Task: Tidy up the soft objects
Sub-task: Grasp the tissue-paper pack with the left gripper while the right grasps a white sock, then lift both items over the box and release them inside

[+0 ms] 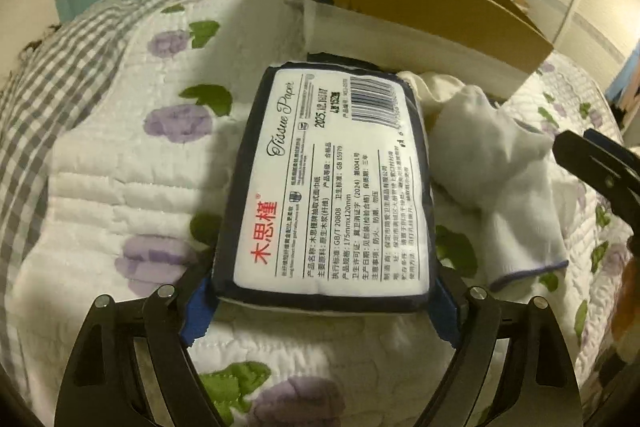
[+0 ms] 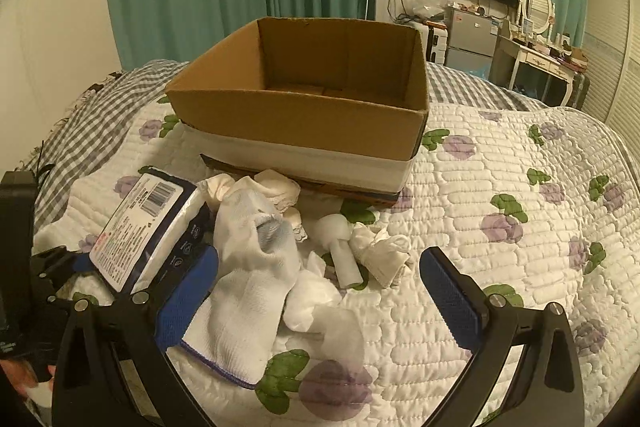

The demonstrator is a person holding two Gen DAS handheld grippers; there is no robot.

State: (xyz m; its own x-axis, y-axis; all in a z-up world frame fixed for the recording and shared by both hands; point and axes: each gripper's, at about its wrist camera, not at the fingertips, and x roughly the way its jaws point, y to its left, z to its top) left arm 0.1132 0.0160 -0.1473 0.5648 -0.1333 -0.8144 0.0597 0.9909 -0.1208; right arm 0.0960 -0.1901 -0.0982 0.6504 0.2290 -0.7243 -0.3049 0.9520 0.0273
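— On the quilt (image 1: 100,187), left gripper (image 1: 320,311) straddles the tissue pack (image 1: 332,183), pads apparently unpressed.
— Right wrist view adds: right gripper (image 2: 320,299) spread over socks (image 2: 248,291); empty cardboard box (image 2: 304,119) behind.

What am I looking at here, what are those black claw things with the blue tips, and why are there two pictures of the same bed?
Those claws are two hand-held grippers; a person carries one in each hand, and each has a wide-angle camera looking along its fingers. So each picture is one gripper's own view.

The left gripper has a tissue paper pack between its blue pads, which sit at the pack's two sides; whether they press on it is not clear.

The right gripper is open and holds nothing, above a pile of white socks and small cloths.

Everything lies on a quilted bedspread with purple flowers. Behind the pile stands an open cardboard box; the part of its floor in view is bare.
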